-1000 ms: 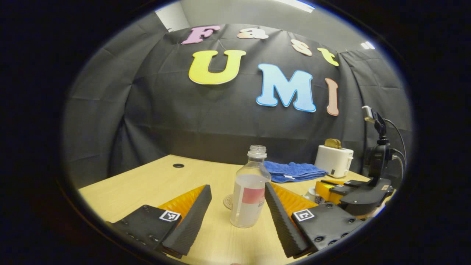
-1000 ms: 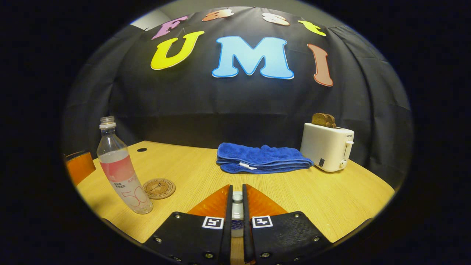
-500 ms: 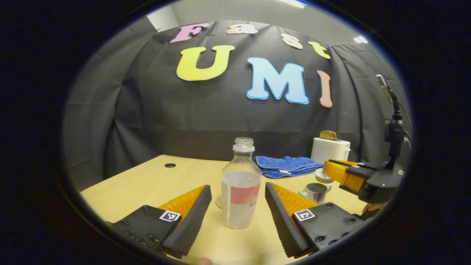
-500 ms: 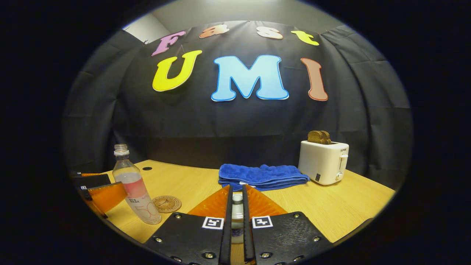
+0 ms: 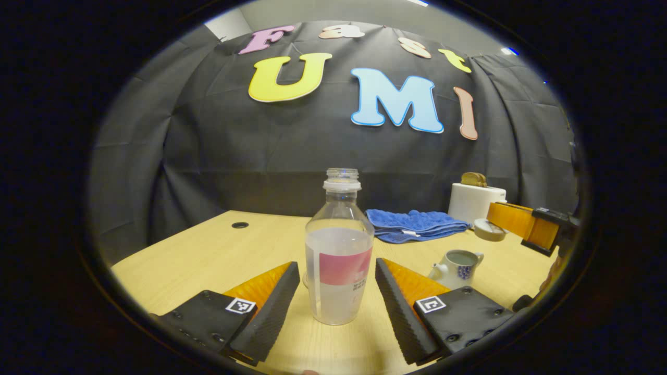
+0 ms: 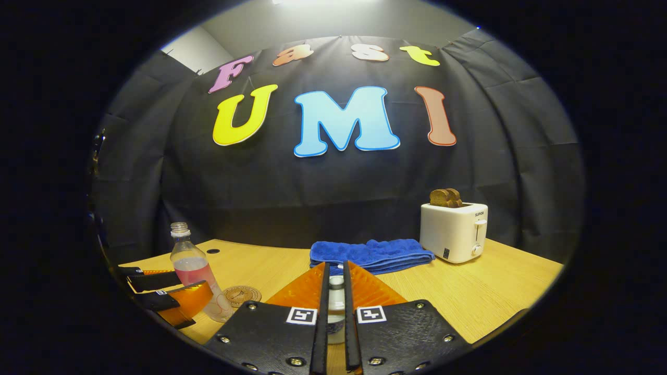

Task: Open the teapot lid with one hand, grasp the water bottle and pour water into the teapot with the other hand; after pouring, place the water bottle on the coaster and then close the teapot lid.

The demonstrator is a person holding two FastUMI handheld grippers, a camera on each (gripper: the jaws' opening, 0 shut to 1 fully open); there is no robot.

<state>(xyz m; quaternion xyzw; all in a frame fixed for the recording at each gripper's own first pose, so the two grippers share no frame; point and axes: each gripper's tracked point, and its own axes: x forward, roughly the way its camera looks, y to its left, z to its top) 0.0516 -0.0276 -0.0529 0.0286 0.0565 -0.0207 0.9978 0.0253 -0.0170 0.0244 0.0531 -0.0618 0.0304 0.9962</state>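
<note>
Closer now, the bottle stands between my left gripper's spread fingers, untouched; my right gripper clamps the lid, lifted off the teapot beside the bottle

Both low tabletop views face the wall, sharing the towel.

A brand word, "SUPOR", is printed in small grey capitals on the toaster, near its top right corner, right of centre in the right gripper view. Square black-and-white coded markers are carried on the gripper bodies at the bottom of both views; they are signs, not text. Print on the bottle label and a stamped design on the coaster are too small to be made out.
</note>
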